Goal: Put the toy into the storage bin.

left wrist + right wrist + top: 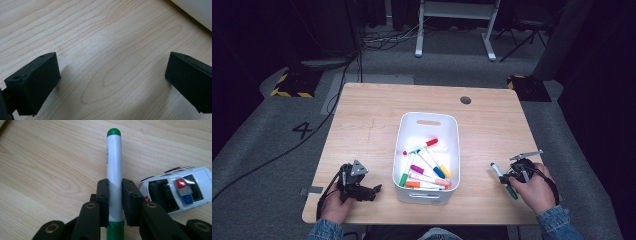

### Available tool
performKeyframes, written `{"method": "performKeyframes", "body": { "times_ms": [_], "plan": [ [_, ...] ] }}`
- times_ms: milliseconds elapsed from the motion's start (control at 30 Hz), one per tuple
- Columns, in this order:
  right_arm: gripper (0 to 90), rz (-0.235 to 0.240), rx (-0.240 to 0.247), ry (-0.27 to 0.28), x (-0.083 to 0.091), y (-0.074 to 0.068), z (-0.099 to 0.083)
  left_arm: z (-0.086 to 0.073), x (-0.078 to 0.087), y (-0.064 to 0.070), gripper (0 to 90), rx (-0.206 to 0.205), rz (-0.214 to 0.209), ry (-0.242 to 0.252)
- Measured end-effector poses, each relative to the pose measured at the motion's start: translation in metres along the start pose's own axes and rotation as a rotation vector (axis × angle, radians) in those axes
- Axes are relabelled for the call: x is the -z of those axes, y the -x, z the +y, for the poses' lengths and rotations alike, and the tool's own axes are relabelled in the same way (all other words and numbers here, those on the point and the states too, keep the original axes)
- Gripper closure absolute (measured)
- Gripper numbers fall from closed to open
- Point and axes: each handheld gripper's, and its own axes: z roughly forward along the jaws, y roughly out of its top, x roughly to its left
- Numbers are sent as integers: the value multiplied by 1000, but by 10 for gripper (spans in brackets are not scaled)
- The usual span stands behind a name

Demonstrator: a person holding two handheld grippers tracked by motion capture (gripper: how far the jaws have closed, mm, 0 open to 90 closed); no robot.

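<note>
right gripper point(115, 195): jaws clamped on the white barrel of a green marker point(114, 175), low over the table point(372, 120) to the right of the white bin point(452, 125), held in a hand at the near right edge.
green marker: pinched mid-barrel, green cap below the jaws, small green end pointing away; seen from above point(503, 179) lying slantwise, well clear of the bin's right wall.
left gripper point(112, 80): jaws wide apart, nothing between them, bare wood beneath; seen from above point(374, 191) just left of the bin's near corner, held in the other hand.
white bin: mid-table, holding a loose heap of markers point(426, 167) capped in red, blue, yellow, pink, green and orange.
toy police car point(175, 190): white, tilted on its side, just beside the right gripper's jaws; from above, hidden behind that gripper.
</note>
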Motion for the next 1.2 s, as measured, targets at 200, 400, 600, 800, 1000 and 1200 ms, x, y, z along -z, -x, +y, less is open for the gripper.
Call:
{"method": "performKeyframes", "body": {
  "times_ms": [200, 400, 600, 800, 1000, 1200],
  "plan": [
    [772, 11, 5, 41, 12, -1, 5, 0, 0, 0, 0, 0, 0, 1],
    [772, 46, 25, 92, 26, -8, 12, 0, 0, 0, 0, 0, 0, 0],
    [773, 63, 48, 110, 37, -15, 19, 0, 0, 0, 0, 0, 0, 0],
    [772, 93, 65, 140, 50, -23, 27, 0, 0, 0, 0, 0, 0, -1],
    [772, 125, 89, 170, 62, -30, 36, 0, 0, 0, 0, 0, 0, -1],
    [772, 128, 130, 184, 73, -43, 47, 0, 0, 0, 0, 6, -1, -3]
  ]
}}
